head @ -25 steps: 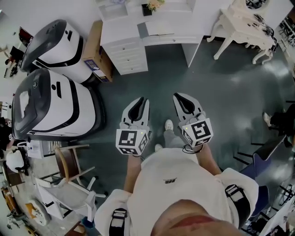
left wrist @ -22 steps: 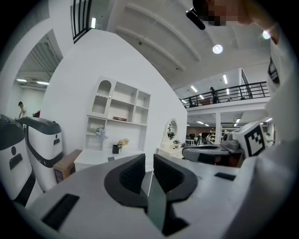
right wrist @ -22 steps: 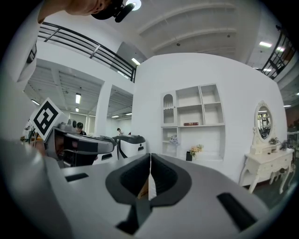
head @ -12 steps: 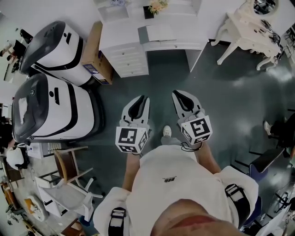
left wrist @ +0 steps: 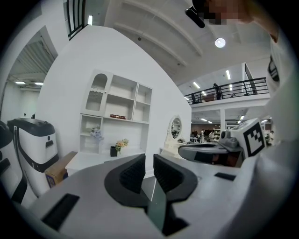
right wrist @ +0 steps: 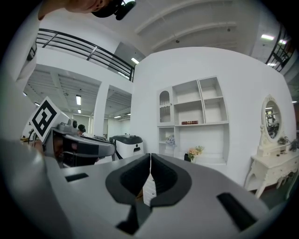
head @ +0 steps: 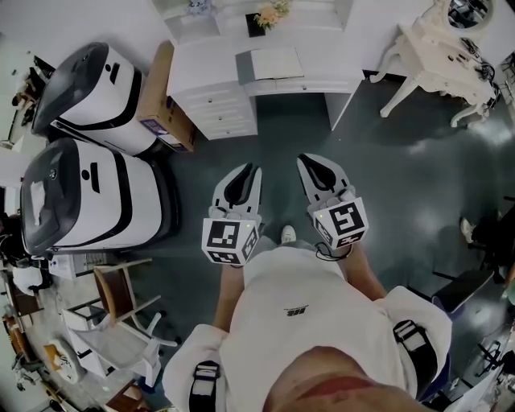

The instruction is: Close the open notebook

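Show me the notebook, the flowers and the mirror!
notebook [head: 278,63], head view, on its white page.
flowers [head: 269,13], head view, on the blooms.
mirror [right wrist: 272,119], right gripper view, on the oval glass.

Desk at the far wall, the person standing well back from it

The notebook [head: 274,63] lies on the desk [head: 201,60], with a flower pot [head: 259,18] behind it by the wall. A cardboard box [head: 161,96] sits at the desk's left end, and left of that two big machines [head: 88,84] stand one before the other. A dressing table [head: 434,48] stands off to the desk's right. The left gripper [head: 244,174] and right gripper [head: 312,165] hang side by side over the floor [head: 386,177], well short of the desk, with chairs [head: 121,298] at the near left.
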`<state>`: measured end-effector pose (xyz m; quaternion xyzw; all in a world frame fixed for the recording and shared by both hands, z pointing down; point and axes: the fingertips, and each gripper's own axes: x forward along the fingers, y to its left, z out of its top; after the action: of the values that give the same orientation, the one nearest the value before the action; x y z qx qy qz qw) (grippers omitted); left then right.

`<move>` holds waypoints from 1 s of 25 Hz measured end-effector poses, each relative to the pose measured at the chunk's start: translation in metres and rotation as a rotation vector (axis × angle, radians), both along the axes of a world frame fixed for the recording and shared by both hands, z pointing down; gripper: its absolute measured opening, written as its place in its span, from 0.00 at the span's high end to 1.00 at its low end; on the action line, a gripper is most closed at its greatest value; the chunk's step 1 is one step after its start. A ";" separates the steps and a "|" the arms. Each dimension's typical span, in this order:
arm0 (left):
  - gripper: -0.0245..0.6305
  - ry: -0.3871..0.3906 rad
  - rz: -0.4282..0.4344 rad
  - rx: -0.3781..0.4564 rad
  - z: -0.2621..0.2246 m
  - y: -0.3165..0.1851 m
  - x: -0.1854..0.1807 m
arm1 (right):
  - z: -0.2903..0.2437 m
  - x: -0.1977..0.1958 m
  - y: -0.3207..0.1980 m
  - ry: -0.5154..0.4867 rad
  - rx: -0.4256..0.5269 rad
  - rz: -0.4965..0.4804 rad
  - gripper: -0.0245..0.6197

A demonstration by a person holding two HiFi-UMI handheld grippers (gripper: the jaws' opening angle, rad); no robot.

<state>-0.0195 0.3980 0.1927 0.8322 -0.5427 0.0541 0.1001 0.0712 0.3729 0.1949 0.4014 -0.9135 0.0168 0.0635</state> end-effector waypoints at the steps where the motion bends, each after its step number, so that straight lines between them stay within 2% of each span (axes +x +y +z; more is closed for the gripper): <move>1: 0.96 0.001 -0.002 -0.003 0.002 -0.004 0.001 | 0.001 0.001 -0.003 -0.001 -0.002 0.000 0.97; 14: 0.96 0.011 -0.003 0.000 0.009 -0.064 0.001 | 0.011 0.004 -0.059 0.007 -0.012 0.008 0.97; 25: 0.96 0.016 0.008 -0.032 0.024 -0.143 -0.023 | 0.025 -0.015 -0.137 0.006 -0.040 0.032 0.97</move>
<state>-0.0429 0.2545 0.2165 0.8329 -0.5378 0.0564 0.1175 0.0560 0.2363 0.2200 0.4148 -0.9062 0.0349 0.0741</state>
